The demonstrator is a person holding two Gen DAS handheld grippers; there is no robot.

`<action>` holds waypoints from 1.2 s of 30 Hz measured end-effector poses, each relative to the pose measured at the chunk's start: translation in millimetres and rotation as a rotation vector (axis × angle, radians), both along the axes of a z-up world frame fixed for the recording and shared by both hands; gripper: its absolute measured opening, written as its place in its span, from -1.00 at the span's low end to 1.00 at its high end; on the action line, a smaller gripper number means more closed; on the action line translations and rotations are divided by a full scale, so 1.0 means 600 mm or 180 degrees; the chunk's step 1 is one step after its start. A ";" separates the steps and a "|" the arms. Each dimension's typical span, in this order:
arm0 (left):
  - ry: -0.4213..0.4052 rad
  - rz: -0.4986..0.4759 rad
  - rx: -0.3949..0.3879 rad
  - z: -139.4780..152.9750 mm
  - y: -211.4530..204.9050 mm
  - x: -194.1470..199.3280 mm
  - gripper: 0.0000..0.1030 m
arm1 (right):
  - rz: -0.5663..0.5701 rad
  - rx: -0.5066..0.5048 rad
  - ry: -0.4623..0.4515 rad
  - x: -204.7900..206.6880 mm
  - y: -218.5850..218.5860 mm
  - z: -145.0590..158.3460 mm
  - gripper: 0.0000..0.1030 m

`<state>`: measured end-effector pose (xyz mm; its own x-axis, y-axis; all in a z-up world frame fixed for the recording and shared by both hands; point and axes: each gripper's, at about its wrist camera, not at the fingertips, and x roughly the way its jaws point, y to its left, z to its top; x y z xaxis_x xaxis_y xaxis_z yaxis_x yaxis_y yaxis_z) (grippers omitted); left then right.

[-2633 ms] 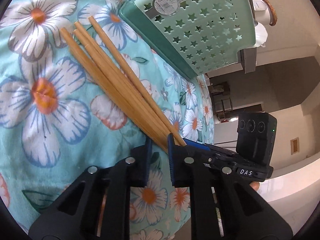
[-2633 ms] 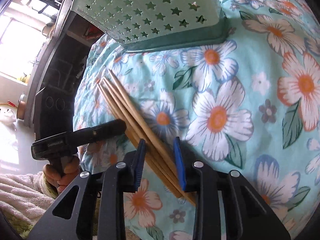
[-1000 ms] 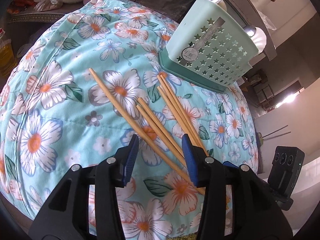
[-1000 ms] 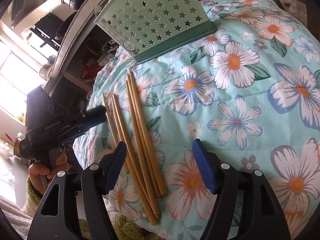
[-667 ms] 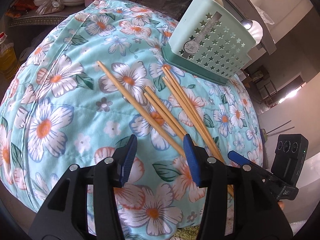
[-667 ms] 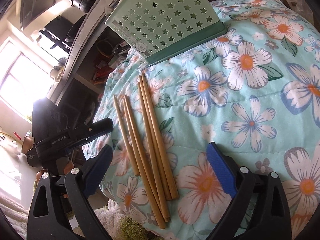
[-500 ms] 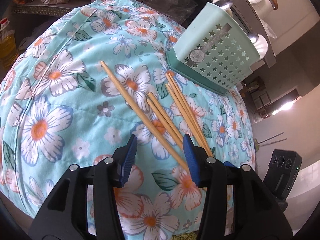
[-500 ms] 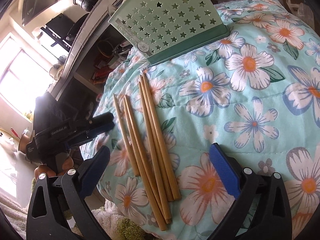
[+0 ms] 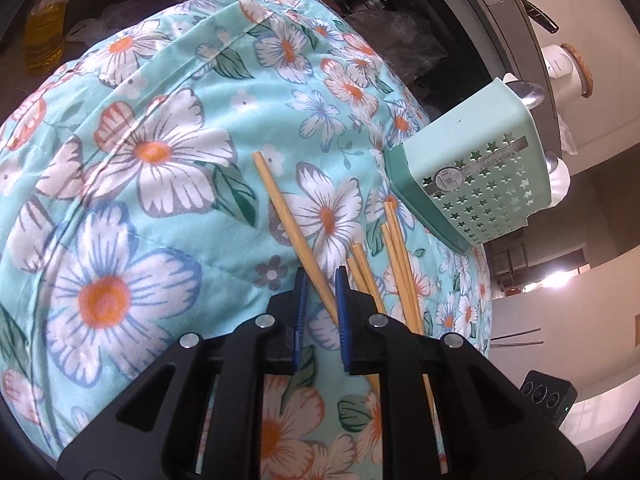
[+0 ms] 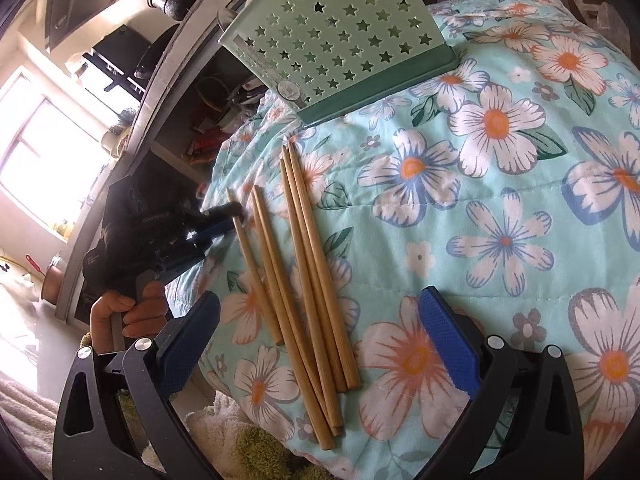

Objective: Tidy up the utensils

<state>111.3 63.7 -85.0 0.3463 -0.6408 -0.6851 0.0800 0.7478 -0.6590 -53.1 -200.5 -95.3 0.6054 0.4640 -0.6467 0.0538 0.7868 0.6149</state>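
On the floral cloth (image 10: 520, 208), the basket (image 10: 340, 40) stands near five chopsticks (image 10: 308, 264): light, stiff, slick, best pinched mid-shaft. The left gripper (image 9: 320, 280), jaws just closing, straddles one chopstick (image 9: 292, 232); I cannot tell if they pinch. The right gripper (image 10: 320, 328) gapes wide, empty.

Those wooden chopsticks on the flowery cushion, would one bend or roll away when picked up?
Probably stiff: each of the chopsticks lies dead straight. The shafts look round, so a nudged one might roll, though the soft cushion should slow it. Being thin, it could pivot in the left tool, which has just been closing around one.
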 end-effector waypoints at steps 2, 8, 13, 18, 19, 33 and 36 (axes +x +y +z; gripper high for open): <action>-0.0043 -0.0039 0.0109 0.011 0.009 -0.007 -0.74 | 0.0047 0.0015 -0.0039 0.004 -0.004 0.011 0.87; -0.0164 -0.0196 0.0362 0.034 0.034 -0.016 -0.74 | 0.0259 -0.0374 -0.0133 0.046 0.010 0.052 0.45; -0.0162 -0.0262 0.0380 0.027 0.033 -0.005 -0.74 | 0.0395 -0.0544 -0.0017 0.110 0.029 0.050 -0.05; -0.0140 -0.0342 0.0324 0.010 0.011 -0.003 -0.75 | 0.0531 -0.0446 0.0242 0.157 0.041 0.016 -0.37; -0.0152 -0.0346 0.0309 0.010 0.009 -0.003 -0.75 | 0.0531 -0.0405 0.0290 0.163 0.038 0.009 -0.48; -0.0158 -0.0509 0.0255 0.008 -0.027 -0.029 -0.78 | 0.0282 -0.0317 0.0148 0.108 -0.025 0.031 -0.87; -0.0148 -0.0558 0.0280 0.009 -0.034 -0.039 -0.78 | 0.0159 -0.0413 0.0165 0.081 -0.052 0.039 -0.87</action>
<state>88.0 43.3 -79.9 0.2674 -0.6324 -0.7270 0.2427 0.7744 -0.5843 -4.8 -232.0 -71.9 0.5477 0.4032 -0.7331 0.0418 0.8620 0.5053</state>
